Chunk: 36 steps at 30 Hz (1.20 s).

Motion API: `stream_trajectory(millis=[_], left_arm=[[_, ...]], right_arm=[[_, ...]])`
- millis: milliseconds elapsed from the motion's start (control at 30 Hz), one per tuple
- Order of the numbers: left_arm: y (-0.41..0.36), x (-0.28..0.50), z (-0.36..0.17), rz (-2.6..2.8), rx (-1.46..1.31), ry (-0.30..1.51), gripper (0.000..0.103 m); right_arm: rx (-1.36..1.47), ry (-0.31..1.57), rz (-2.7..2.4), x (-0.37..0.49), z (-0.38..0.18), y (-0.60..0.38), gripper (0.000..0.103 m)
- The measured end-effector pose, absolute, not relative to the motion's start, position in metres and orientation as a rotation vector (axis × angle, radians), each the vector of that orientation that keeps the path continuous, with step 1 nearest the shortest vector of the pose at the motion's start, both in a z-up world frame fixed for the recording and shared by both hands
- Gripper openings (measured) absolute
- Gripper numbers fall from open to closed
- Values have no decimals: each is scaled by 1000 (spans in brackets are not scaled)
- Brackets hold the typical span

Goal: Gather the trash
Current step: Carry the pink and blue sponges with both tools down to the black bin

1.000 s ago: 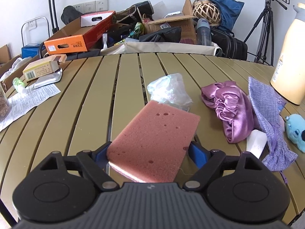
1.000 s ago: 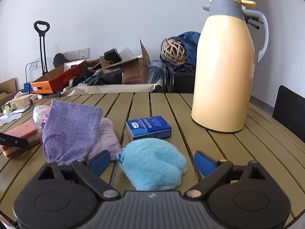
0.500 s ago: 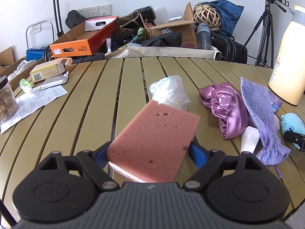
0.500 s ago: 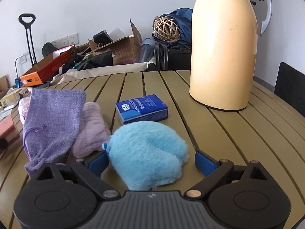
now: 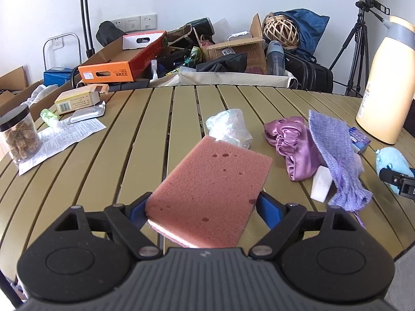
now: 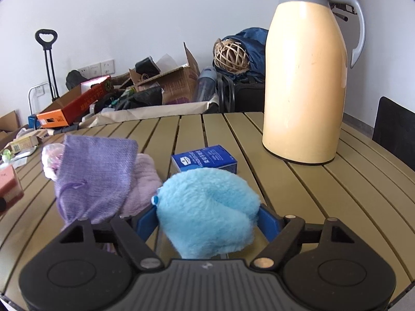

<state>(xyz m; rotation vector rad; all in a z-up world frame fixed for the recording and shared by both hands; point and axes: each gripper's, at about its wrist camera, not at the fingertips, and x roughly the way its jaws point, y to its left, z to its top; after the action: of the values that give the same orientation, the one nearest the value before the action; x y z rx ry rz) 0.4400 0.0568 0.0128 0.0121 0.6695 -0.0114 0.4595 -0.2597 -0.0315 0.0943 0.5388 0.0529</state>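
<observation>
Filling most of both views is the slatted olive table (image 5: 145, 129), and at the upper right of the right-wrist view stands the tall cream thermos jug (image 6: 306, 77). Lower centre in the left-wrist view, the left gripper (image 5: 205, 208) clamps a pink sponge (image 5: 212, 189) by its edges, lifted clear of the slats. The right gripper (image 6: 207, 220) has just been closing, and the fluffy blue puff (image 6: 207, 207) sits between its blue pads, which now press its sides. That soft pile could squash and slip free if the squeeze is shallow. The purple pouch (image 6: 96, 173) lies just beside the left pad, so its drawstring might get dragged along, nudging the small blue box (image 6: 205, 159).
</observation>
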Motion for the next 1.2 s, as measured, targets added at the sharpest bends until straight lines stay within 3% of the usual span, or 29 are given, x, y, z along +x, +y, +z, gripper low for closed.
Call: stream_trajectory(millis=[667, 1200], left_arm=[[34, 338, 39, -33, 26, 624, 86], [18, 269, 34, -76, 49, 623, 85]], right_arm=[[53, 469, 187, 352, 16, -243, 80], [8, 490, 251, 273, 14, -233, 80]])
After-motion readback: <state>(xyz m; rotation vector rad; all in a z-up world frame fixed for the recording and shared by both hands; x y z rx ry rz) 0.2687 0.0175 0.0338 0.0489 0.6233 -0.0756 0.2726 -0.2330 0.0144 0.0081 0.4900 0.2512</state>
